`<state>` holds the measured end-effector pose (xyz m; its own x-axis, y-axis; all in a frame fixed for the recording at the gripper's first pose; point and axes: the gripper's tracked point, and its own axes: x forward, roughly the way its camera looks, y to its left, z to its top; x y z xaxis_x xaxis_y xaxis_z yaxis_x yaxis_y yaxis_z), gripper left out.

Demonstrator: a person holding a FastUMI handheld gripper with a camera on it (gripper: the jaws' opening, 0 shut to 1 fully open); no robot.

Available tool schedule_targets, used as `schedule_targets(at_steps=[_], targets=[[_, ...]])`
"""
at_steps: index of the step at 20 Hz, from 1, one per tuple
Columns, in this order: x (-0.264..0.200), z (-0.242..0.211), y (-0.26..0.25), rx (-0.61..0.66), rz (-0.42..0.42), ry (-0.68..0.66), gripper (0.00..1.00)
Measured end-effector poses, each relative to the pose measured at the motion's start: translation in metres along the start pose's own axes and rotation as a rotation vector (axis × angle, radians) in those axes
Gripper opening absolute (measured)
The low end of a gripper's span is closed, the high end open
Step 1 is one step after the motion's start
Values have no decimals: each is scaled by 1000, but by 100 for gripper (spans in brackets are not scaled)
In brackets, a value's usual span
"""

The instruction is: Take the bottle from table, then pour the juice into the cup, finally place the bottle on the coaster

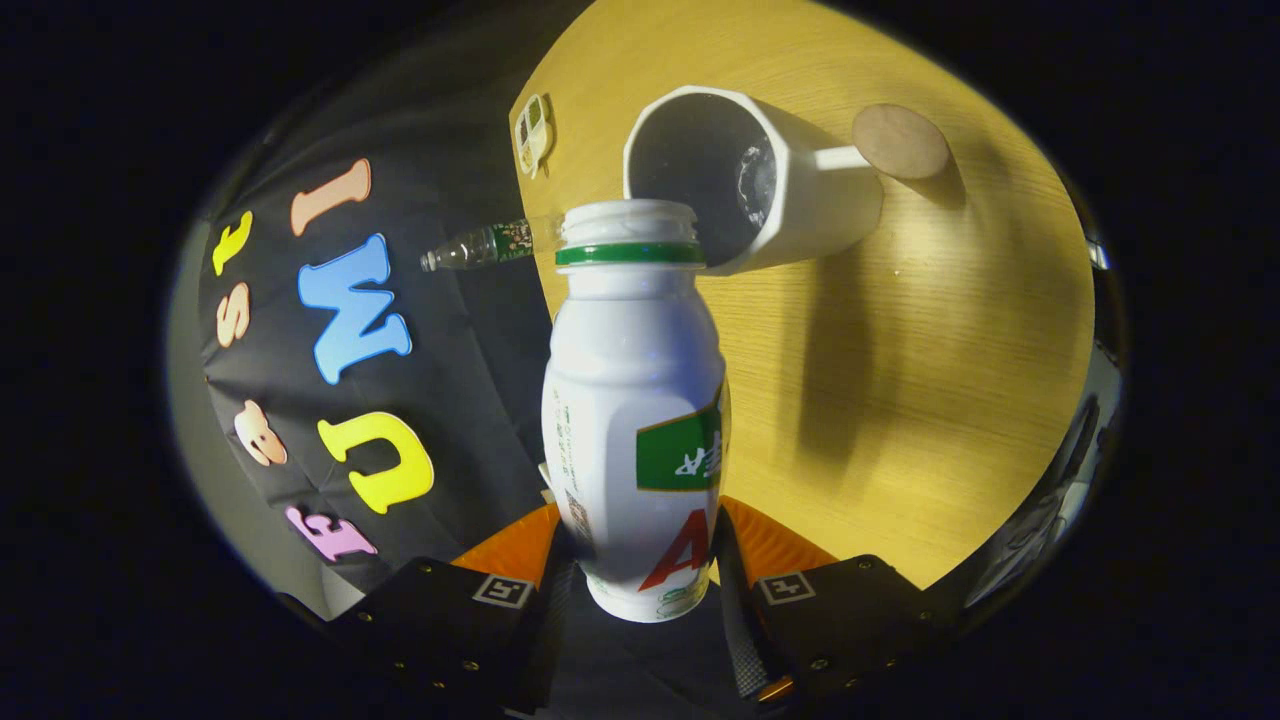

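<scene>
The gripper (640, 580) has its two fingers pressed against the base of the smooth white plastic bottle with a green neck ring (635, 400), already lifted off the pale wood-grain table (900, 380) and tipped so its uncapped mouth meets the rim of the white faceted ceramic cup (760, 190). Pouring looks under way or about to begin, though I see no juice flowing. The round brown coaster (900, 140), just beyond the cup's handle, waits bare.

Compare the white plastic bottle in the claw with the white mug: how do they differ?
The white plastic bottle with the green neck band is gripped between the claw fingers; the white mug rests on the wooden table. The bottle is narrow-mouthed and labelled; the mug is wide-mouthed, plain, with a handle. Both are white and open-topped.
</scene>
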<state>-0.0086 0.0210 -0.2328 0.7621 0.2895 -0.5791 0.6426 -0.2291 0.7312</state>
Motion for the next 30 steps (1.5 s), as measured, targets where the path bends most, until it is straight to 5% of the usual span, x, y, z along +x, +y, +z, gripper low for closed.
schedule_targets(at_steps=[14, 30], targets=[[9, 14, -25, -595, -114, -143, 67], [45, 2, 13, -1163, -166, -354, 67]])
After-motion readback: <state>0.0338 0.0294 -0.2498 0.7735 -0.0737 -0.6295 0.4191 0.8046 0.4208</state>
